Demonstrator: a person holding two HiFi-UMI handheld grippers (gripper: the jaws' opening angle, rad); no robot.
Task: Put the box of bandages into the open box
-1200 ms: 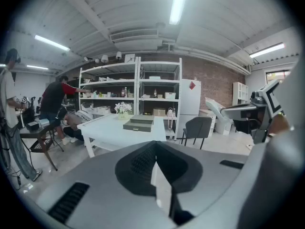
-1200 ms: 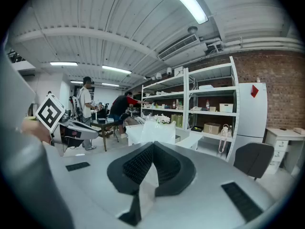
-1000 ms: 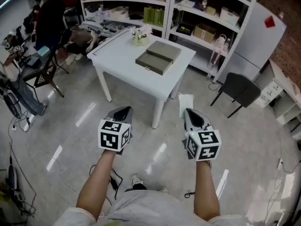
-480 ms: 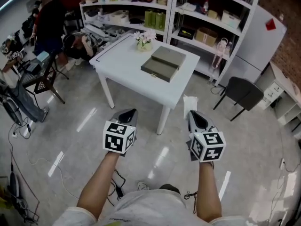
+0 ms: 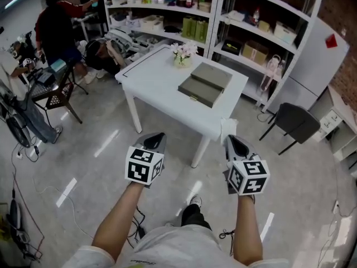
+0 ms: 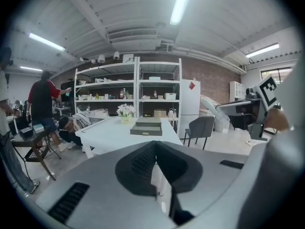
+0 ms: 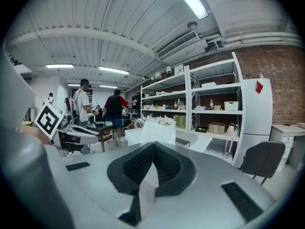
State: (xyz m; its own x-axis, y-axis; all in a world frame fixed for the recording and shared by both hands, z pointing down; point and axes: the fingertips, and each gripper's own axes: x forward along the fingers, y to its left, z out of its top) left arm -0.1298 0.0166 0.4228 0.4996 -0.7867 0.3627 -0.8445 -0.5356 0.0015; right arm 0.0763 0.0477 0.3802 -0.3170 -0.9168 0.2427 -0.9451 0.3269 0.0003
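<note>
On the white table (image 5: 162, 77) lies a flat grey box (image 5: 205, 84), its upper part shifted back off the lower; the left gripper view shows the grey box (image 6: 147, 126) ahead. A small white box (image 5: 227, 128) sticks out of my right gripper (image 5: 230, 138), whose jaws are shut on it; in the right gripper view the white box (image 7: 157, 131) rises just past my right gripper (image 7: 151, 147). Both grippers hover over the floor short of the table's near corner. My left gripper (image 5: 158, 136) is shut and holds nothing, seen also as the left gripper (image 6: 155, 146).
A pot of flowers (image 5: 183, 53) stands on the table behind the grey box. Shelving (image 5: 251, 21) lines the far wall, with a dark chair (image 5: 294, 124) to the right. A person (image 5: 56, 29) stands at far left beside a cluttered small table.
The table and grey box have come nearer and lower in the head view as I walk toward them. Both grippers keep their pose, and the right one still holds the white box.
</note>
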